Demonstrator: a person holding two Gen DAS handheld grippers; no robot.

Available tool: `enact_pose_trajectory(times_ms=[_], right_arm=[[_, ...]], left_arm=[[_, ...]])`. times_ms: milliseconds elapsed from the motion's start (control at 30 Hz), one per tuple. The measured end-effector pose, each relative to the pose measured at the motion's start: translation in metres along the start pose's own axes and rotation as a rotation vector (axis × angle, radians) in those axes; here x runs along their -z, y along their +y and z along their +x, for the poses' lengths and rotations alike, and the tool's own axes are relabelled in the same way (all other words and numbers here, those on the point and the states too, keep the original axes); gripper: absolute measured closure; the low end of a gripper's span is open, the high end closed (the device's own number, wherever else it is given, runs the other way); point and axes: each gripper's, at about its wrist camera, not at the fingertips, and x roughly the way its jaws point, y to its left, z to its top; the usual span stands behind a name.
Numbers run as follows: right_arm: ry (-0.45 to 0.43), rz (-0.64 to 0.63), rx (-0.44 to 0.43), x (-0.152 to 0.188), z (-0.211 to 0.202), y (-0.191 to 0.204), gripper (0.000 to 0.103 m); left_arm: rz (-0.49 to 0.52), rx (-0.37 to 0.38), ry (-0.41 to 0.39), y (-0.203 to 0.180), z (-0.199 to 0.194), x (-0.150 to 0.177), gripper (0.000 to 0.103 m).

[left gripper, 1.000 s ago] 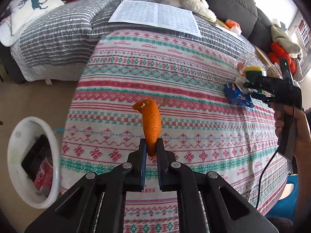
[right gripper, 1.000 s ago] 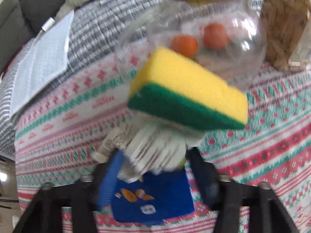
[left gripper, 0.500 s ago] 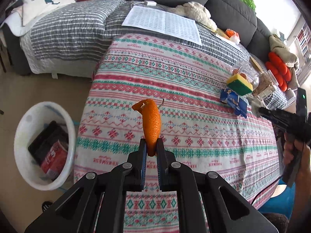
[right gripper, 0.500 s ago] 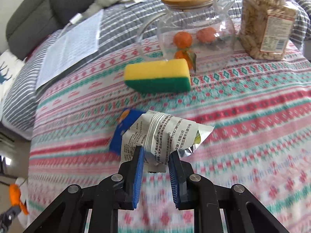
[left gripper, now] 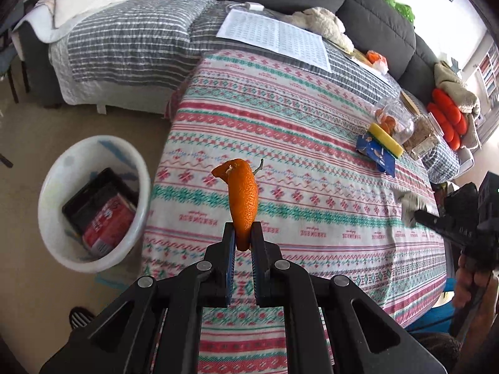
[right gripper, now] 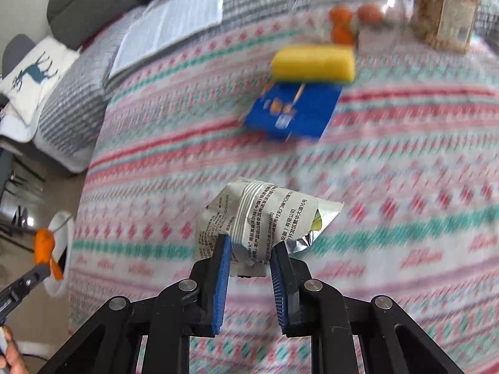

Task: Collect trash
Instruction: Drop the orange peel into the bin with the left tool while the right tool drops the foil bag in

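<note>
Left wrist: peel between fingers (upright)

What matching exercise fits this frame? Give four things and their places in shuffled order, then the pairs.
Things:
1. peel
2. wrapper
3. sponge
4. red pack

Places:
A. in the white bin
B. in the right gripper
C. in the left gripper
D. on the cloth, by the jar

Pairs: 1-C, 2-B, 3-D, 4-A
</note>
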Motion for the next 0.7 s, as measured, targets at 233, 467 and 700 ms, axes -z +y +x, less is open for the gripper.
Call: enact_pose_trajectory(times_ms=[233, 467, 700], right_arm=[[0.028, -0.092, -0.086, 0.012, 0.007, 0.048, 0.08], [0.047, -0.158, -0.135, 0.015, 0.024, 0.093, 0.08], [0.069, -0.209, -0.182, 0.016, 0.045, 0.138, 0.08]], left_arm=[[-0.063, -0.027, -0.014, 0.034, -0.013, 0.003, 0.093], [-0.142, -0.062, -0.037, 0.072, -0.026, 0.002, 0.093], [-0.224, -0.112, -0.039, 0.116, -0.033, 0.007, 0.093]])
